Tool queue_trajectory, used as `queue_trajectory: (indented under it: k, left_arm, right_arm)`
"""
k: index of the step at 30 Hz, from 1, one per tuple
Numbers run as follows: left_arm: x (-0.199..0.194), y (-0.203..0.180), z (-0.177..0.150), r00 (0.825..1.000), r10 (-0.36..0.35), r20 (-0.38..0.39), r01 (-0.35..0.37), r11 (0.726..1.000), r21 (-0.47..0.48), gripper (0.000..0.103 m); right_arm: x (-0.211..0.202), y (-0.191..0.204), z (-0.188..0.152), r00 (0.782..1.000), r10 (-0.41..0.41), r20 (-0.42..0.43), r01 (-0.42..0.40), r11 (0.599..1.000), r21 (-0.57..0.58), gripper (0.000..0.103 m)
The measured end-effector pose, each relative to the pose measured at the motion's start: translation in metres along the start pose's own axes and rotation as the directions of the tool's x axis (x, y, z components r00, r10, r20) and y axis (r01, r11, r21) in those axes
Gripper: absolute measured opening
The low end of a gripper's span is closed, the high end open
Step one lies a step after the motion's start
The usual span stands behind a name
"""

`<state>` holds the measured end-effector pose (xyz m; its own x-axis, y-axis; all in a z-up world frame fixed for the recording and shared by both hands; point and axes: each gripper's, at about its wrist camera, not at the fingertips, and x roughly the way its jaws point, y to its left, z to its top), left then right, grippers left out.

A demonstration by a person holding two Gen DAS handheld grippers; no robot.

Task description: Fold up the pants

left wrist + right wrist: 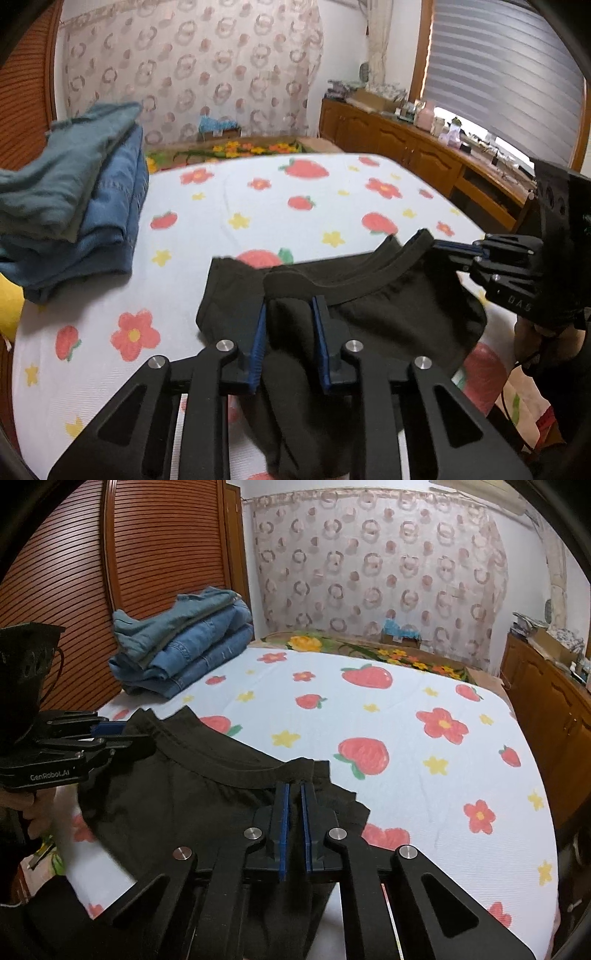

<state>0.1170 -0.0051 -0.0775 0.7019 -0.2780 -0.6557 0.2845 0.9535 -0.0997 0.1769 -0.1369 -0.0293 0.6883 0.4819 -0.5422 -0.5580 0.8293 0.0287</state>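
We are looking along two hand-held black grippers at a pair of black soft-fabric pants (388,314) lying at the lower centre of both views, on a white bedspread printed with strawberries and flowers (424,709). The left gripper (290,314), at the bottom centre of the left view, is clamping a thick bunch of the waistband between its blue-lined tongs. The right gripper (293,805), at the bottom centre of the right view, is pinching the other waistband corner, with its tongs nearly together on thin cloth. A folded stack of blue denim and teal clothing (184,653) is sitting in the upper left of both views, well apart from the pants.

We are judging the grips uneven: the right one is catching only an edge, so a lift could be pulling it free and dropping that corner. The left bunch could be hiding several layers, making the fold crooked.

Writing: "GenRobot.AI" is showing on the left gripper's body at the left edge of the right view; on the right gripper at the right edge of the left view we are reading only "DAS".
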Motion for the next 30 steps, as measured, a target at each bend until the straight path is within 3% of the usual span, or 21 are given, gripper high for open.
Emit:
queue_trajectory:
  k: [5, 18, 20, 22, 26, 28, 30]
  left_arm:
    - [-0.006, -0.001, 0.008, 0.999, 0.005, 0.032, -0.005, 1.000, -0.003, 0.025]
    - [0.012, 0.009, 0.007, 0.999, 0.019, -0.032, -0.020, 0.999, -0.033, 0.026]
    - [0.010, 0.009, 0.006, 0.999, 0.027, -0.031, -0.028, 0.999, -0.033, 0.030]
    - [0.006, 0.009, 0.006, 0.998, 0.058, -0.018, -0.058, 0.998, -0.031, 0.046]
    - [0.000, 0.014, 0.005, 0.998, 0.058, -0.001, -0.058, 0.997, -0.054, 0.059]
    - [-0.001, 0.017, 0.004, 0.998, 0.062, 0.000, -0.062, 0.996, -0.065, 0.077]
    - [-0.003, 0.021, 0.001, 0.999, 0.052, 0.005, -0.051, 0.995, -0.086, 0.078]
  right_arm:
    - [0.000, 0.001, 0.008, 0.999, -0.032, -0.007, 0.032, 0.999, -0.020, 0.006]
    - [0.033, -0.004, 0.013, 0.987, -0.042, -0.155, 0.045, 0.999, 0.015, 0.006]
    - [0.032, -0.004, 0.013, 0.988, -0.044, -0.148, 0.046, 0.999, 0.015, 0.006]
    - [0.032, -0.004, 0.012, 0.988, -0.047, -0.147, 0.049, 0.999, 0.014, 0.006]
    - [0.033, -0.006, 0.012, 0.988, -0.037, -0.148, 0.041, 0.999, 0.024, 0.006]
    - [0.033, -0.009, 0.011, 0.989, -0.026, -0.147, 0.031, 0.999, 0.035, 0.006]
    - [0.033, -0.010, 0.010, 0.989, -0.019, -0.146, 0.026, 0.999, 0.044, 0.006]
